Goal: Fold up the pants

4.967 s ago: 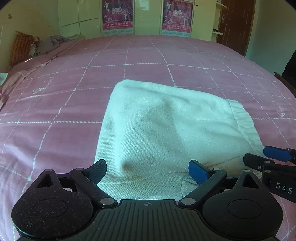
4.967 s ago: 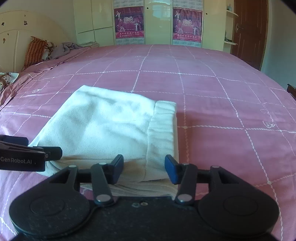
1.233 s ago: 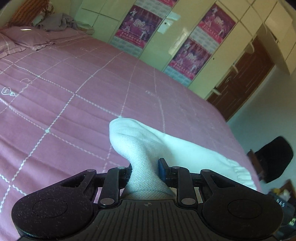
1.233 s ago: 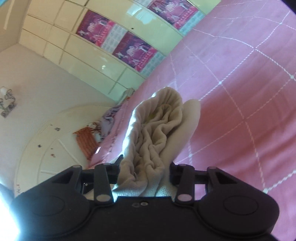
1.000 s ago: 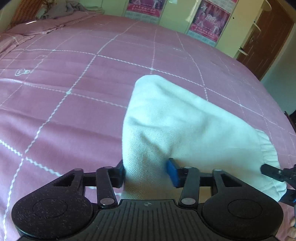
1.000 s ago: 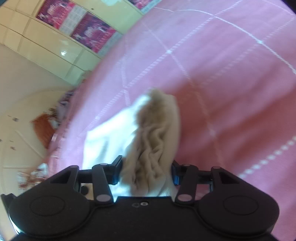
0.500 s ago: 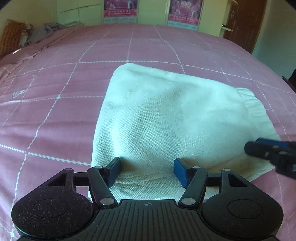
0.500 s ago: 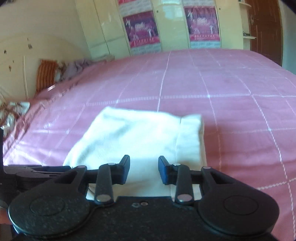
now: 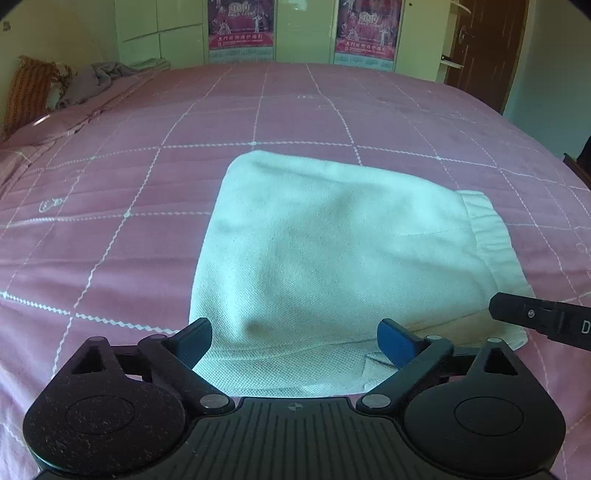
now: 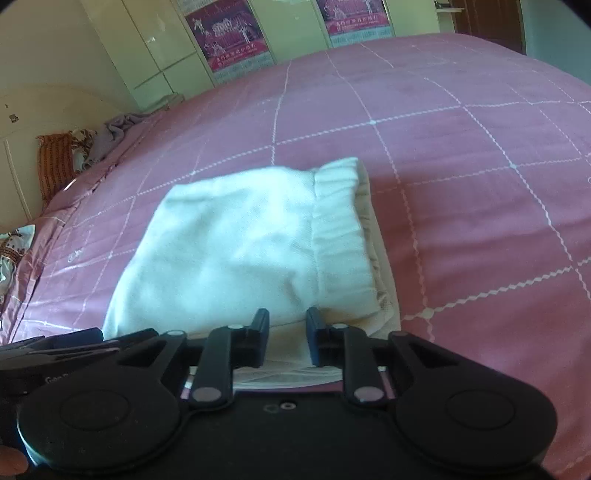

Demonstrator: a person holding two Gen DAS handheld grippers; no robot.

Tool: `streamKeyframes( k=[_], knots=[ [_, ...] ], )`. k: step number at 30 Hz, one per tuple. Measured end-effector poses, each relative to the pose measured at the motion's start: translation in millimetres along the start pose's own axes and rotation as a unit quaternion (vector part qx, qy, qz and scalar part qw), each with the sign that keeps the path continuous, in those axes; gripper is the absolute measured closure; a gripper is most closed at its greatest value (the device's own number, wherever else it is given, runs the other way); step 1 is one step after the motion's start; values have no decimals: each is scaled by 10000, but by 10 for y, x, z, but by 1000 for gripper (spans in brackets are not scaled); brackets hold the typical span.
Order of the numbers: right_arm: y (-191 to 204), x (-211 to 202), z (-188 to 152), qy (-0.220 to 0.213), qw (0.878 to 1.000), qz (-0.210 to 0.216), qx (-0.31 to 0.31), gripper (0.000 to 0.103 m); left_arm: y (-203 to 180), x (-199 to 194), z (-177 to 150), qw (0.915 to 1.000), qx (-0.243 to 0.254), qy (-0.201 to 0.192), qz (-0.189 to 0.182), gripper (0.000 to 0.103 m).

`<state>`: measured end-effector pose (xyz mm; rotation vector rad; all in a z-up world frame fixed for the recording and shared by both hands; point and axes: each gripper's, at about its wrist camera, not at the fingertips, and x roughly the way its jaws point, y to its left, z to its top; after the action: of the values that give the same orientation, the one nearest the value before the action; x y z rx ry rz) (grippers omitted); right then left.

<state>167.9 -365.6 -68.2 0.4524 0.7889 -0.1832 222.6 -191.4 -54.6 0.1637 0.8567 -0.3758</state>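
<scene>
White pants folded into a squarish bundle, flat on the pink bedspread with its white grid lines; ribbed elastic waistband along the right edge, lower layers peeking out at the near edge.

Left gripper released, jaws just spread wide apart, blue pad on the right finger, near hem of the bundle visible between the fingers but not pinched. No fabric lifted.

Right gripper with jaws narrowed, just closing, a small gap left between the pads; white cloth seen through that gap, lying flat and not clamped. Same gripper visible as a dark bar at the right margin of the left wrist view, bearing a single white letter "D", rest cut off by the frame edge.

Left gripper body also at the lower left of the right wrist view, pale lettering there starting "Ge", too blurred to read further.

Beyond the bed: pale cupboard doors carrying two magenta posters, "2010" legible near the top of each, remaining print too small to make out. Brown door at far right. Orange striped cushion and a crumpled grey garment at the far left of the bed.
</scene>
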Motion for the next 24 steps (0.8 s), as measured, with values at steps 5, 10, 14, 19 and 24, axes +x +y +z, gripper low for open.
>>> streamKeyframes(
  k=[5,10,14,19,24],
  knots=[
    [104,-248,15,-423,9990,-87,-134,74,-103,-233,35,9995,246,-192,98,0],
    [36,-321,-76,-296,9991,-289,-90,73,-46,-478,26,9997,-83,-236,-55,0],
    [-3,-451,-172,-314,9992,-237,16,72,-5,-649,-1,9993,-208,-263,141,0],
    [20,-614,-236,-390,9991,-187,-10,55,-3,-881,-52,9963,106,-545,659,0],
    [133,-720,-273,-386,9990,-133,-186,54,65,-1017,-36,9972,-59,-313,683,0]
  ],
)
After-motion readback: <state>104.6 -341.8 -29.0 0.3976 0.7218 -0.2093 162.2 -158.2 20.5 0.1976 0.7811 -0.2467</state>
